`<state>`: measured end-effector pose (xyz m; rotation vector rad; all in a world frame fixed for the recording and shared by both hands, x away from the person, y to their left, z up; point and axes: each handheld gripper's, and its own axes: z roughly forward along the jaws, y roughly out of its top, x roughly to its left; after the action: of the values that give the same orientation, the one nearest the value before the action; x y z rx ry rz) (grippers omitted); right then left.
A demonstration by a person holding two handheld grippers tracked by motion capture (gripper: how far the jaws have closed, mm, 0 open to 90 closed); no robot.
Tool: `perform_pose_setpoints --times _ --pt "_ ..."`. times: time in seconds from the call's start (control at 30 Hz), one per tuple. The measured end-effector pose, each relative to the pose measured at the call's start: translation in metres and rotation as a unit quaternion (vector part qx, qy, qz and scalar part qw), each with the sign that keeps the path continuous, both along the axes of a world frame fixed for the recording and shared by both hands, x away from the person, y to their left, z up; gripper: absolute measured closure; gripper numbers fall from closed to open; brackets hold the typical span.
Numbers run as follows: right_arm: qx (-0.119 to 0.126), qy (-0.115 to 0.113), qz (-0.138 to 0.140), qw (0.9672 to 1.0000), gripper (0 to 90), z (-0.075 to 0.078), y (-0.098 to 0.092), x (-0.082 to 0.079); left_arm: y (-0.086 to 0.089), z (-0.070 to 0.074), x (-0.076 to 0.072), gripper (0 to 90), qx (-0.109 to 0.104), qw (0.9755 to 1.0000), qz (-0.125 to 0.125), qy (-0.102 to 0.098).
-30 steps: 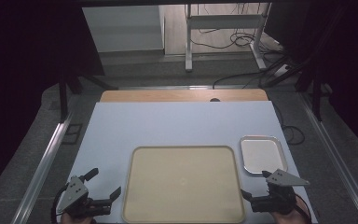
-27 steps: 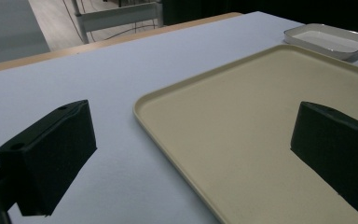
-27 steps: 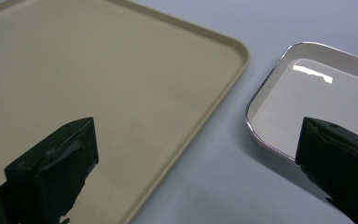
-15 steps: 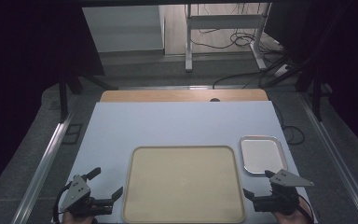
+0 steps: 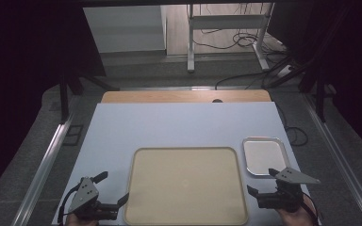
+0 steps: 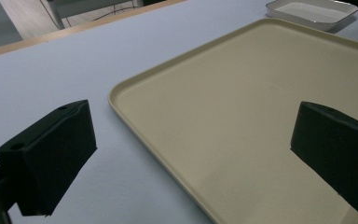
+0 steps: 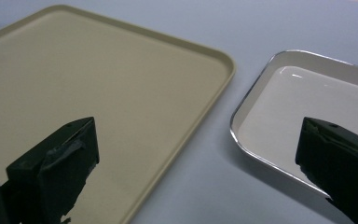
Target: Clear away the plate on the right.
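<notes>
A large empty beige tray [image 5: 186, 183] lies at the near middle of the pale blue table [image 5: 179, 127]. To its right sits a small empty white tray with a shiny rim [image 5: 264, 155]. My left gripper [image 5: 114, 187] is open at the beige tray's near left corner, its jaws straddling the tray's rim [image 6: 121, 105]. My right gripper [image 5: 261, 181] is open just in front of the white tray [image 7: 317, 98], one jaw over the beige tray [image 7: 98, 70] and the other over the white one. Both grippers [image 6: 195, 126] [image 7: 199, 140] hold nothing.
A wooden strip [image 5: 184, 96] runs along the table's far edge. Metal rails [image 5: 47, 160] flank the table on the grey floor. Desk legs and cables [image 5: 245, 40] stand behind it. Dark surroundings lie on both sides.
Both hands have drifted slightly toward the table's near edge. The jaws stay open and the trays have not moved.
</notes>
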<state>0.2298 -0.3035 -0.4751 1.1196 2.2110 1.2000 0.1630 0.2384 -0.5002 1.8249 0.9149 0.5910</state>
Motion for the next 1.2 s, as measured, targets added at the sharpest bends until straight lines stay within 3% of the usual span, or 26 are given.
perform_pose_setpoints --times 0.27,0.57,0.7,0.83,1.07,1.2 --pt "0.004 -0.008 -0.019 0.9998 0.0 0.000 -0.009 0.009 0.004 -0.001 -0.005 0.0 -0.022 0.9997 0.006 -0.002" --pt "0.019 0.009 -0.032 0.9993 0.0 -0.003 -0.016 0.021 0.004 -0.001 -0.010 0.0 -0.033 0.9994 0.000 -0.010" --pt "0.014 0.005 -0.035 0.9993 0.0 -0.003 -0.018 0.025 0.006 -0.001 -0.010 0.0 -0.042 0.9991 0.000 -0.008" --pt "0.002 0.004 -0.042 0.9991 0.0 -0.004 -0.021 0.031 0.005 -0.001 -0.010 0.0 -0.036 0.9993 -0.001 -0.008" --pt "-0.002 0.012 -0.061 0.9980 0.0 -0.006 -0.033 0.046 0.005 -0.001 -0.008 0.0 -0.039 0.9993 -0.001 -0.001" --pt "0.000 0.014 -0.078 0.9969 0.0 -0.007 -0.040 0.052 0.003 0.000 -0.009 0.0 -0.028 0.9996 -0.001 -0.004"
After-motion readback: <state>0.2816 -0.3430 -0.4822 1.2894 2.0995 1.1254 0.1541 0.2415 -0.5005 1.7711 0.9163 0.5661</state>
